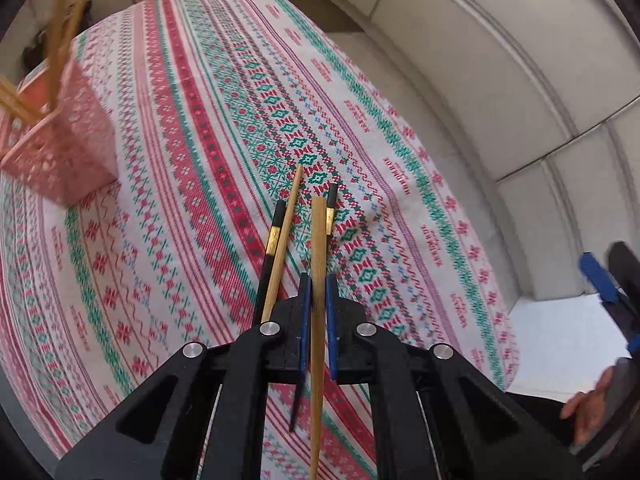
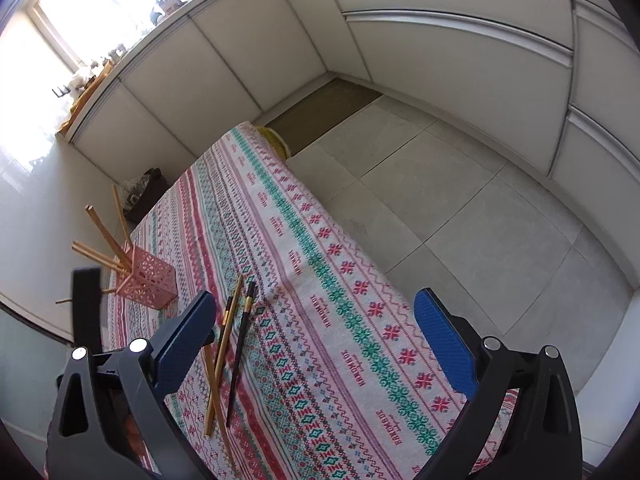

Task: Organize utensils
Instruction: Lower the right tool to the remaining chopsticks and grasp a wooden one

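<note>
Left wrist view showed a table under a patterned tablecloth (image 1: 200, 160), red and green bands running its length. Toward its far left edge stood a pink perforated holder (image 1: 68, 148) with several bamboo chopsticks (image 1: 60, 32) leaning out of it. The left gripper (image 1: 318, 320) had its blue pads clamped together on one bamboo chopstick (image 1: 319, 248), lifted above the cloth. Below it, on the cloth, lay two black chopsticks (image 1: 272, 240) with gold bands and another bamboo stick (image 1: 286, 236) between them. From the right wrist view, the right gripper (image 2: 316, 344) hung over the table's near end, its fingers (image 2: 444, 344) wide apart and empty.
</note>
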